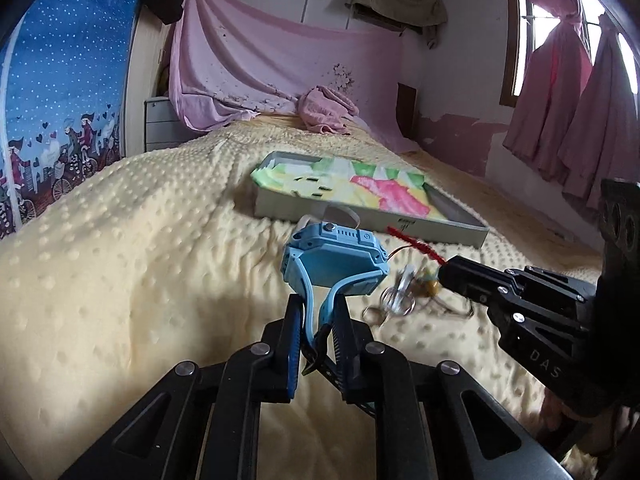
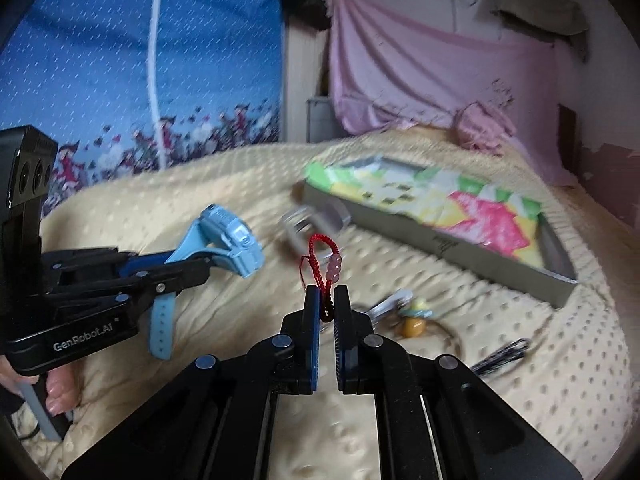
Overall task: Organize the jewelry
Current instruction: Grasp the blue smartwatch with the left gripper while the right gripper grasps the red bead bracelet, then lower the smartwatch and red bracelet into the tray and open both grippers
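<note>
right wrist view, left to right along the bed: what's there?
left gripper → blue watch clamped by its strap → red cord bracelet pinched in the right gripper → amber bead charm → black hair tie → grey tray at far right.

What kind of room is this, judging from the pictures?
Most likely a bedroom: a bed covered with a cream dotted fleece blanket, pink curtains at the window, and a rumpled pink towel at the bed's far end.
</note>
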`<state>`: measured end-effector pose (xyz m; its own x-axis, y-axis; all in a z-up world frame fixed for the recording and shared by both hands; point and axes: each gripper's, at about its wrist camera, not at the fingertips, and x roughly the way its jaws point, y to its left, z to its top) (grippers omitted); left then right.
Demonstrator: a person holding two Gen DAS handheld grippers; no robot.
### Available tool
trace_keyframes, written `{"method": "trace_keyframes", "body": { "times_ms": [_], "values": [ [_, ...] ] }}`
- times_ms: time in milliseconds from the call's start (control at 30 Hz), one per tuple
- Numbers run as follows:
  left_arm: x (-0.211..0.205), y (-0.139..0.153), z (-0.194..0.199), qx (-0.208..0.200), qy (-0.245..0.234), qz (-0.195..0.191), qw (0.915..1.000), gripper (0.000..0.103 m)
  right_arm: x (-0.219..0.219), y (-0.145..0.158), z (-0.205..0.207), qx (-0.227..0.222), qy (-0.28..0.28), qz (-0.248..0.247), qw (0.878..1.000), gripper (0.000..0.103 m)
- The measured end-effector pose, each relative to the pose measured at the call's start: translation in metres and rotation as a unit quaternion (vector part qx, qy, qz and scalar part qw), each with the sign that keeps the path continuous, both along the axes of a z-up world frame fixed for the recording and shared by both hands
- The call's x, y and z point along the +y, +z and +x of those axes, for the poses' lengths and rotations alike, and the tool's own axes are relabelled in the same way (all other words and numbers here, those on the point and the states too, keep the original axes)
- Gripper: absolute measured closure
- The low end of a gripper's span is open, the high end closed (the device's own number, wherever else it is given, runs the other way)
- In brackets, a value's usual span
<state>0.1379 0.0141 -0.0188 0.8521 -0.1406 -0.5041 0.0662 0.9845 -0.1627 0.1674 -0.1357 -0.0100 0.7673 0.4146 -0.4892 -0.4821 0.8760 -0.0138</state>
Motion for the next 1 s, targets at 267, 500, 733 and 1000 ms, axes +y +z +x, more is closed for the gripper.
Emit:
{"method": "trace_keyframes", "body": {
  "times_ms": [267, 500, 733, 1000],
  "values": [
    [-0.024, 0.034, 0.057, -0.017, -0.019, -0.039, 0.9989, 0.089, -0.051, 0.020, 0.038, -0.011, -0.088, 0.055, 0.995, 0.097],
    [-0.056, 0.044, 0.128, 0.005, -0.045, -0.036, 0.9984, 0.089, -0.082, 0.023, 0.087, -0.012, -0.128, 0.072, 0.989, 0.097],
    [-0.071, 0.023, 0.194, 0.066, -0.026, -0.048, 0.9963, 0.089, -0.106, 0.013, 0.140, 0.027, -0.141, 0.091, 0.986, 0.097],
    [-0.072, 0.002, 0.224, 0.125, -0.028, -0.081, 0.9884, 0.084, -0.107, -0.022, 0.180, 0.093, -0.150, 0.083, 0.981, 0.097]
  ]
}}
